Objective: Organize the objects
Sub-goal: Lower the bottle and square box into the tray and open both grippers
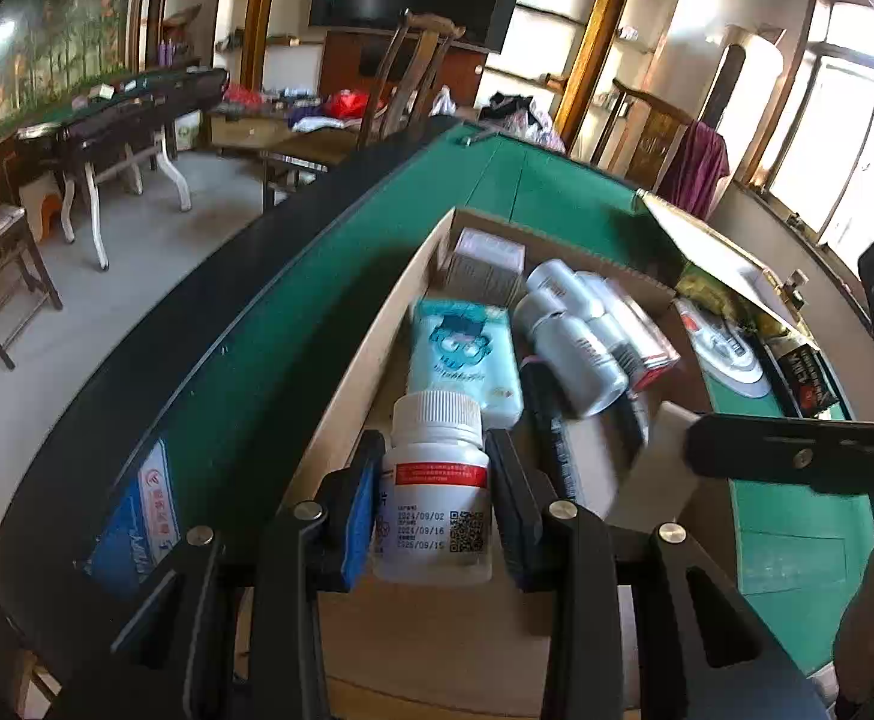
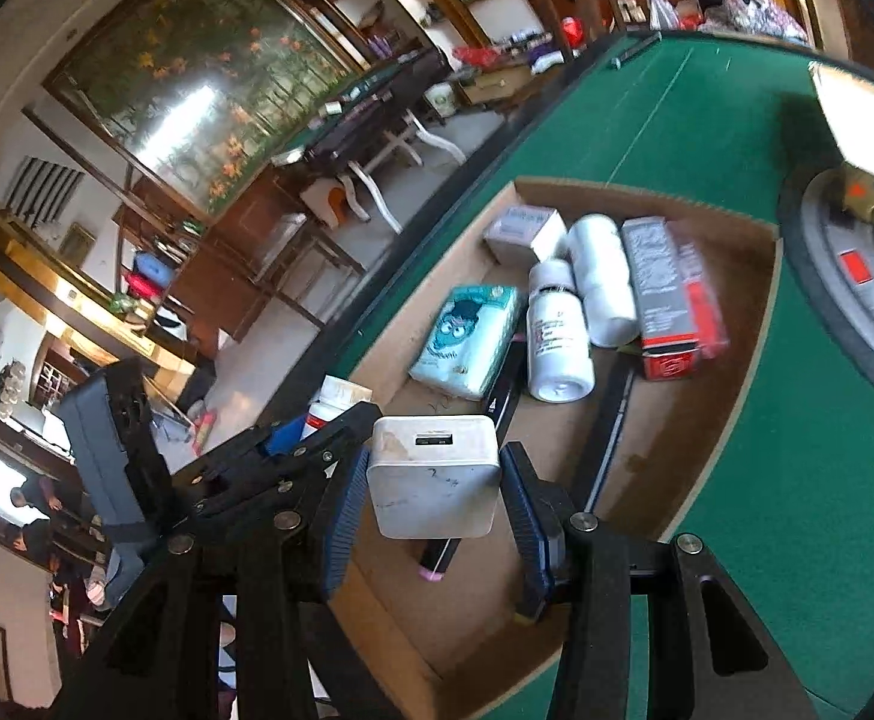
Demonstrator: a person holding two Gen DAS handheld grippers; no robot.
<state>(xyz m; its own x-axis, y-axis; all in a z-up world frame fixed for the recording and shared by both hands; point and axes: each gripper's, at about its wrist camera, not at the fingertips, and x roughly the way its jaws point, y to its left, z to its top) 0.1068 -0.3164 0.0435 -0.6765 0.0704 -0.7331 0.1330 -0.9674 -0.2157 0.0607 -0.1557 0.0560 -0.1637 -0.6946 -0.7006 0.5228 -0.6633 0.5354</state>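
Left hand-held gripper (image 1: 431, 504) grips a pill bottle (image 1: 437, 480), right hand-held gripper (image 2: 434, 492) a white charger (image 2: 434, 477); both best lowered into bare floor at the cardboard box's (image 2: 664, 474) near end; release only once settled.

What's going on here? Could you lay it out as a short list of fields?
Setting: green table with an open cardboard box
Left gripper: jaws shut on a white pill bottle, over the box
Right gripper: jaws shut on a white charger, over the box
Already in box: tissue pack, white bottles, red carton, small grey carton
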